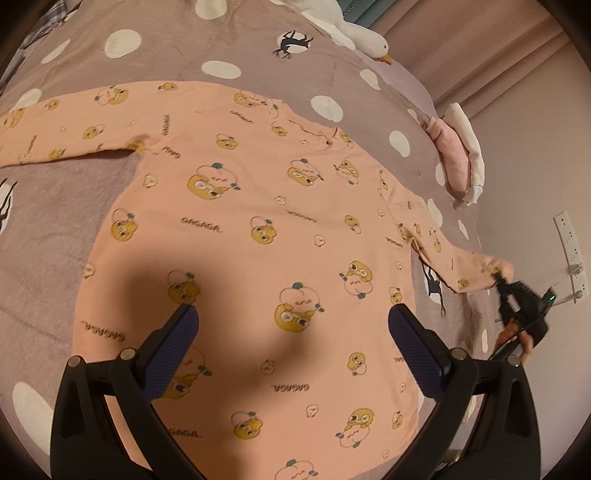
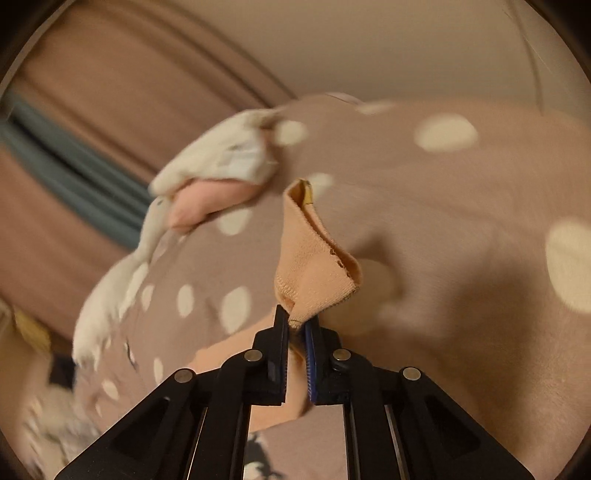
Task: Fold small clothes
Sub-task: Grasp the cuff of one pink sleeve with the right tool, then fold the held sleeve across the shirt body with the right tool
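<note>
I count one peach long-sleeved top (image 1: 258, 236) printed with yellow cartoon chicks, lying on one dotted mauve blanket (image 1: 258, 48). One white plush goose (image 1: 354, 33) is at the far edge. One bundle of small folded clothes (image 1: 458, 155) is there, a pink piece and a white piece. I have two grippers: the left gripper (image 1: 293, 325) and the right gripper (image 2: 298, 325). One white power strip (image 1: 570, 251) is on the wall.

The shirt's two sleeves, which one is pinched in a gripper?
The sleeve at the right gripper; its cuff is clamped and lifted. The other sleeve lies flat, untouched.
</note>
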A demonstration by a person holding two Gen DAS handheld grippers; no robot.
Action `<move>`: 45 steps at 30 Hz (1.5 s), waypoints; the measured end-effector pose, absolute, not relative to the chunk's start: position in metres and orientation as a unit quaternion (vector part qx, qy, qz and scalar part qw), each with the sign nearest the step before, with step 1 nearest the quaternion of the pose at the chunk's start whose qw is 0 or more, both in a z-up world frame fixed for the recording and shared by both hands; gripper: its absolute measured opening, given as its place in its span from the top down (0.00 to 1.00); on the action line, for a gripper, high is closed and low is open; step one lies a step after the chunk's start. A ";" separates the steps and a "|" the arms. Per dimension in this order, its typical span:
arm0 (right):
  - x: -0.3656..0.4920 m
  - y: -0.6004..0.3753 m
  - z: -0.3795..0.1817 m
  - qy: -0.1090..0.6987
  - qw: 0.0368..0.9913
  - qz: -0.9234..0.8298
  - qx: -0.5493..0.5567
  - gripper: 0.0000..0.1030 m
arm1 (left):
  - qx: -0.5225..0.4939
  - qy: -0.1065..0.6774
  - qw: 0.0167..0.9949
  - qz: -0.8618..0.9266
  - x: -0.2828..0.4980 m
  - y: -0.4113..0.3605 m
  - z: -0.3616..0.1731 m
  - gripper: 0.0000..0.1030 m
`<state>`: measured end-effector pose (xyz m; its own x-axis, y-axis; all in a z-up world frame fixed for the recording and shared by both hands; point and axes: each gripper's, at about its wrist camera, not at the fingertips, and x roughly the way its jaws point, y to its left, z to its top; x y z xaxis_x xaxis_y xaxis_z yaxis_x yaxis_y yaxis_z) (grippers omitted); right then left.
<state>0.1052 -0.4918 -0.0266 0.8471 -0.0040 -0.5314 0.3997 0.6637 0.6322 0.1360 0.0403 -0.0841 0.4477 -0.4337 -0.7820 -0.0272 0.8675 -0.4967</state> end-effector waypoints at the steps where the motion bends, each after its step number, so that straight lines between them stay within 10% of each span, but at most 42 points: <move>1: 0.109 -0.480 -0.015 0.256 0.885 -0.111 0.373 0.91 | -0.228 0.510 0.820 -0.125 0.133 0.043 -0.084 0.00; 18: 0.204 -0.240 0.097 0.265 0.957 -0.001 0.118 0.91 | -0.248 0.475 0.838 -0.104 0.097 0.108 -0.073 0.00; 33: 0.243 -0.031 -0.055 0.412 0.895 0.053 -0.160 0.91 | -0.281 0.475 0.833 -0.049 0.091 0.165 -0.090 0.00; 37: 0.235 0.002 -0.075 0.444 0.858 0.100 -0.240 0.60 | -0.291 0.475 0.830 -0.038 0.091 0.177 -0.095 0.00; 45: 0.195 -0.029 -0.013 0.385 0.867 0.249 -0.197 0.60 | -0.312 0.461 0.830 -0.033 0.087 0.196 -0.100 0.00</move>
<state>0.1951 -0.0285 -0.0134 0.5798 0.2805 -0.7650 -0.5834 0.7983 -0.1494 0.0869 0.1962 -0.0997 0.5734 -0.3429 -0.7441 -0.2320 0.8031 -0.5489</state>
